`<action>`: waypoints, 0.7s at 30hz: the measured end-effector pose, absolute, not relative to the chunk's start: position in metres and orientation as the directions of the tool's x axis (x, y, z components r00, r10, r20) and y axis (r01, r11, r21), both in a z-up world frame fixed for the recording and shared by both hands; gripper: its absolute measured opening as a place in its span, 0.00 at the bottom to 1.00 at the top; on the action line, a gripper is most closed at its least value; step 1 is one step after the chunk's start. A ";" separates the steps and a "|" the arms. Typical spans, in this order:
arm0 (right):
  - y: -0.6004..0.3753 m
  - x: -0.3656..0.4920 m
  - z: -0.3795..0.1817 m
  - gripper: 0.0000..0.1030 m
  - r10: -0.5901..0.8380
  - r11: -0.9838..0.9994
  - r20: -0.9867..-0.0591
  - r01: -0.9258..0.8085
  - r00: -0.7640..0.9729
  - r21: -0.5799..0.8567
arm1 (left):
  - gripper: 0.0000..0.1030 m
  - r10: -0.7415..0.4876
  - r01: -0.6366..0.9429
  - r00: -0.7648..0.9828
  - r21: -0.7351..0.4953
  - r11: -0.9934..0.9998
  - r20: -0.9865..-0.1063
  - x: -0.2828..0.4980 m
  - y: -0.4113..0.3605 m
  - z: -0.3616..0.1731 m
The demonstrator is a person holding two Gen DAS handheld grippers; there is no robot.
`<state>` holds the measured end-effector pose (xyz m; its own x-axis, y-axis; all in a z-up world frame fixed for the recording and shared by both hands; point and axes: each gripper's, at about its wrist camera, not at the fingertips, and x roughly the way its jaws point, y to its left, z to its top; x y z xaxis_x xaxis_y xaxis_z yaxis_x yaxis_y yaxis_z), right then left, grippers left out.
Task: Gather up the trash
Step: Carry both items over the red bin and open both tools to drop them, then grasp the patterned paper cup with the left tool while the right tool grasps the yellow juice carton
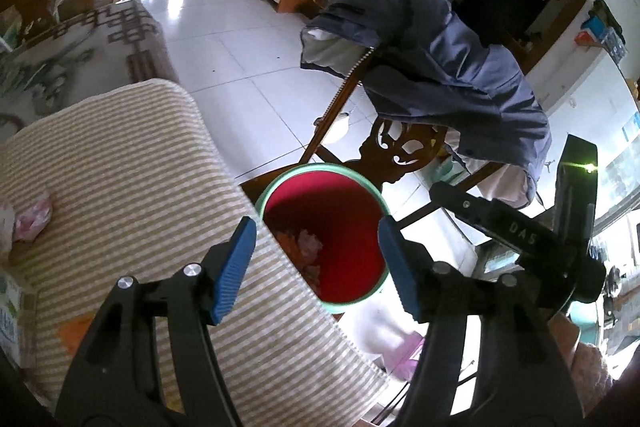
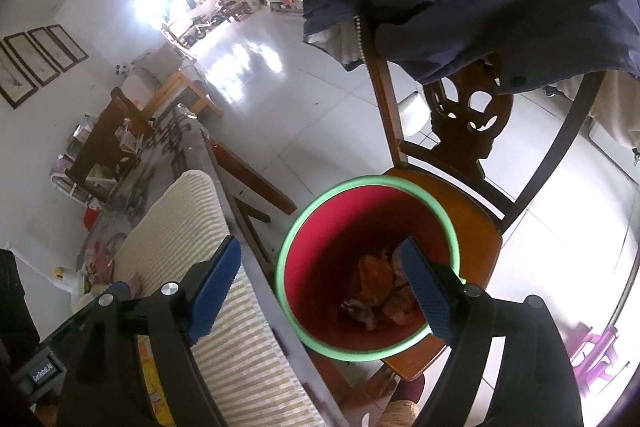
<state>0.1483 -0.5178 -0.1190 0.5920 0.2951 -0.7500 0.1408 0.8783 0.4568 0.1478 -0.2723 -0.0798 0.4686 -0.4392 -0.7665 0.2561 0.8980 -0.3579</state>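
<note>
Both the left gripper (image 1: 316, 267) and the right gripper (image 2: 320, 287) hang wide open and empty over the red bin (image 2: 368, 263) on the chair seat (image 2: 476, 211), with crumpled trash (image 2: 376, 291) at its bottom, so next go slowly for the pink wrapper (image 1: 34, 217) near the left edge of the striped cloth (image 1: 132, 167).

Left claw (image 1: 316, 267) agape and empty over red bin (image 1: 344, 267), striped cloth (image 1: 140, 167) beside, jacket-draped chair (image 1: 400, 147) behind

Ahead of the open claws, a wooden chair (image 2: 476, 223) seat carries the red, green-rimmed bin (image 2: 332, 227), while to their left a striped cloth (image 1: 132, 163) covers the table, bearing a crumpled pink wrapper (image 1: 34, 219) at its far left edge.
</note>
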 end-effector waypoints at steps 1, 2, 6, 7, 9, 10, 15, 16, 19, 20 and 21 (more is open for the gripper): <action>-0.513 0.148 -0.118 0.78 0.297 0.880 -0.750 0.135 0.591 0.455 | 0.59 -0.437 0.253 0.469 -0.358 0.899 -0.767 0.145 -0.269 -0.080; -0.509 0.147 -0.117 0.78 0.299 0.882 -0.750 0.129 0.590 0.454 | 0.59 -0.434 0.249 0.471 -0.356 0.901 -0.768 0.142 -0.265 -0.080; -0.486 0.143 -0.114 0.79 0.307 0.891 -0.753 0.102 0.582 0.442 | 0.60 -0.424 0.237 0.484 -0.352 0.906 -0.765 0.131 -0.248 -0.079; -0.481 0.142 -0.114 0.79 0.309 0.893 -0.754 0.096 0.579 0.440 | 0.60 -0.421 0.231 0.491 -0.352 0.907 -0.763 0.128 -0.242 -0.078; -0.470 0.140 -0.114 0.79 0.315 0.896 -0.756 0.083 0.574 0.436 | 0.60 -0.414 0.220 0.502 -0.350 0.910 -0.760 0.122 -0.229 -0.077; -0.463 0.139 -0.113 0.79 0.318 0.898 -0.757 0.074 0.571 0.433 | 0.60 -0.410 0.215 0.505 -0.349 0.912 -0.760 0.119 -0.224 -0.077; -0.430 0.132 -0.114 0.79 0.331 0.906 -0.764 0.041 0.555 0.422 | 0.60 -0.390 0.177 0.518 -0.351 0.919 -0.761 0.104 -0.191 -0.080; -0.421 0.130 -0.114 0.79 0.334 0.907 -0.766 0.034 0.550 0.420 | 0.60 -0.383 0.166 0.522 -0.350 0.922 -0.762 0.099 -0.182 -0.081; -0.396 0.126 -0.115 0.79 0.344 0.910 -0.772 0.011 0.535 0.414 | 0.60 -0.366 0.141 0.532 -0.346 0.927 -0.763 0.087 -0.159 -0.082; -0.386 0.124 -0.116 0.79 0.348 0.912 -0.775 0.002 0.527 0.411 | 0.60 -0.358 0.132 0.536 -0.343 0.930 -0.764 0.082 -0.149 -0.082; -0.379 0.123 -0.116 0.79 0.353 0.912 -0.777 -0.006 0.521 0.410 | 0.60 -0.349 0.123 0.540 -0.339 0.933 -0.765 0.078 -0.140 -0.082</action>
<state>0.1227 -0.3788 -0.1159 0.5215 0.3525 -0.7770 -0.0056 0.9121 0.4100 0.0777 -0.1401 -0.0819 0.5404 -0.3493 -0.7655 0.1234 0.9328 -0.3385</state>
